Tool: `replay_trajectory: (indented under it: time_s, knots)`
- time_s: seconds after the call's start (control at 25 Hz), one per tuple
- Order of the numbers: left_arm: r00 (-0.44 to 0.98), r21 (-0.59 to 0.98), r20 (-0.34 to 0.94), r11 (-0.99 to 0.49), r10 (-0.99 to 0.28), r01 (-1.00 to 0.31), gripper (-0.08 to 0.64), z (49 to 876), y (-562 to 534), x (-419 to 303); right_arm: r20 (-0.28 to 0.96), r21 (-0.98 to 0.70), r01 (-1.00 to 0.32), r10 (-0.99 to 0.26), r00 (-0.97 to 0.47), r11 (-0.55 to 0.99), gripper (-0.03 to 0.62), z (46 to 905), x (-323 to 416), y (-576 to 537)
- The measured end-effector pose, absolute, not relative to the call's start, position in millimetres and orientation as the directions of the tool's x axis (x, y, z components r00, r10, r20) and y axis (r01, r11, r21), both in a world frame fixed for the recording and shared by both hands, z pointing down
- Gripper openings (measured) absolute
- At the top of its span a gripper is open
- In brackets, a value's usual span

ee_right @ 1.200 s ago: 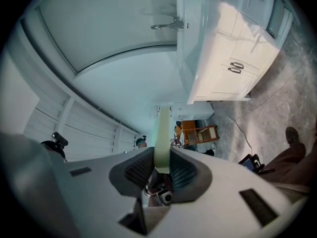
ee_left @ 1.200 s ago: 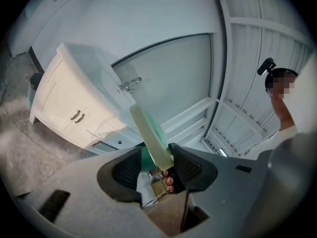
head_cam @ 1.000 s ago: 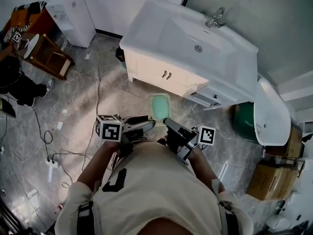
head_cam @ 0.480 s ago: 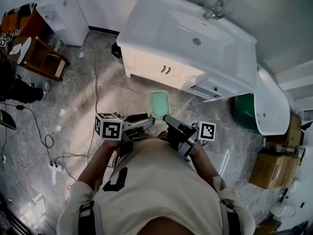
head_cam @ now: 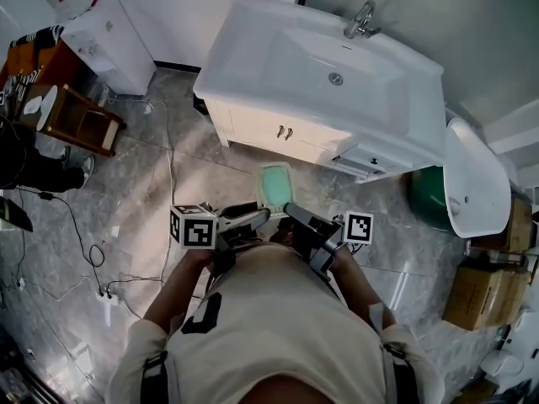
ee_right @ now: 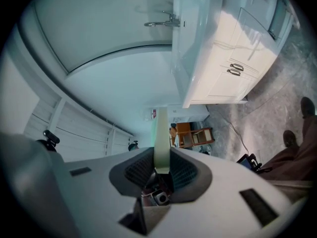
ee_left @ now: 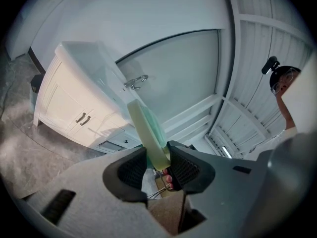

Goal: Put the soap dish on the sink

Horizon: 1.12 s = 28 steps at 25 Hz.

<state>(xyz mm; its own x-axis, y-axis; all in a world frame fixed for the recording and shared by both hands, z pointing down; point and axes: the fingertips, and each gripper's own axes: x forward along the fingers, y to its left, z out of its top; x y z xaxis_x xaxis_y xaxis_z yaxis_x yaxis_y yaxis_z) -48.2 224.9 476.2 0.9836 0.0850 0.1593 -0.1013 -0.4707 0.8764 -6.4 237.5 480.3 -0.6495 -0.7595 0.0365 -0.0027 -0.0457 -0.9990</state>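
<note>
Scene: a person stands on a grey tiled floor (head_cam: 143, 200), facing a white sink (head_cam: 253, 49) that sits on a white cabinet (head_cam: 253, 124).
Soap dish: the pale green, rectangular soap dish (head_cam: 274, 183) is held in the air in front of the person. It is over the floor and well short of the sink.
Left gripper: the left gripper (head_cam: 263, 215) is clamped on the near edge of the dish, whose rim is pinched between the ribbed pads.
Right gripper: the right gripper (head_cam: 288, 209) is clamped on the same near edge, just beside the left one. The dish shows edge-on between its pads.
Sink top: the basin is deep, with a faucet (head_cam: 362, 19) at the back and a flat rim around it.
Step in hand: this appears to be carrying the dish to the sink.
Doing it well: keep both grippers level and moving together so the dish neither twists nor tips. Aim for the flat rim, not the sloping basin. Lower until the base rests, then release both sides at once.
Risk: uneven release could flip the dish into the basin.
</note>
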Motion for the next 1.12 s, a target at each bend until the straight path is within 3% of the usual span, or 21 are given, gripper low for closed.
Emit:
replay_trajectory:
  time_s: [1.12]
  knots:
    - [0.968,0.856,0.251,-0.47,0.012,-0.216,0.149,482.0,200.2,73.6,0.027,-1.0,-0.029,-0.66,-0.751,-0.009,0.094,483.6,115.6,203.6]
